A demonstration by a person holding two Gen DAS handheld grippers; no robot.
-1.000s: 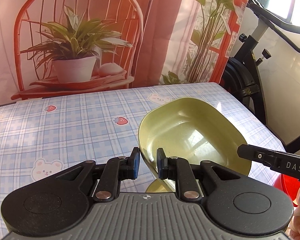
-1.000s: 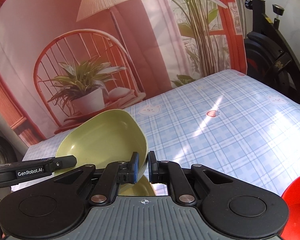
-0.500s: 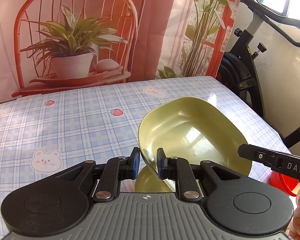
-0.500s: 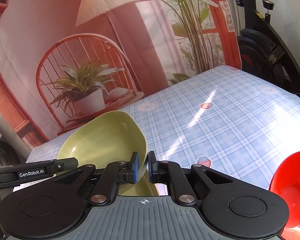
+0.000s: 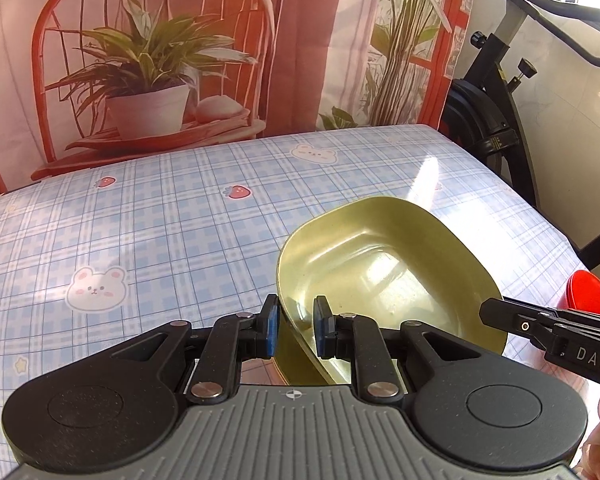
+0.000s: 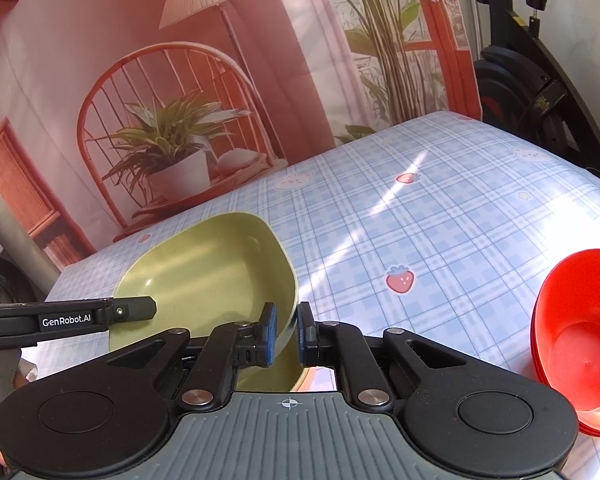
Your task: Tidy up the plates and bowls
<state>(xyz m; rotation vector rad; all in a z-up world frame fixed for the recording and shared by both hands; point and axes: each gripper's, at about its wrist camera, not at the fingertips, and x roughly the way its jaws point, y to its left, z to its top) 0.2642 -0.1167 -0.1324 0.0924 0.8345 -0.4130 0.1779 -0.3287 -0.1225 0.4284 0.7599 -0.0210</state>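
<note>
Green dish (image 5: 384,276), oblong and deep, is held tilted above the table (image 5: 160,232) by 2 grippers at once. In the left wrist view, the left gripper (image 5: 296,330) is seen clamped on the dish's near left rim, with 1 blue-padded finger outside the wall and the other inside it. The right gripper (image 5: 496,314) enters that view from the right edge, where its black finger reaches the dish's right rim. In the right wrist view, the right gripper (image 6: 287,336) is shown closed tight on the rim of the green dish (image 6: 204,280), the wall pinched between its 2 pads, while the left gripper (image 6: 140,308) comes in from the left and meets the opposite rim. The dish's hollow is turned toward both cameras, and its underside cannot be seen touching the checked blue tablecloth printed with bears and strawberries.

Red bowls (image 6: 580,344), nested in a stack, are set near the table's right edge, well apart from the dish; only a sliver of them (image 5: 588,294) is caught in the left wrist view. A printed backdrop (image 5: 152,60) of a chair and potted plant is hung behind the table, and an exercise bike (image 5: 496,120) is stood beside it on the right.
</note>
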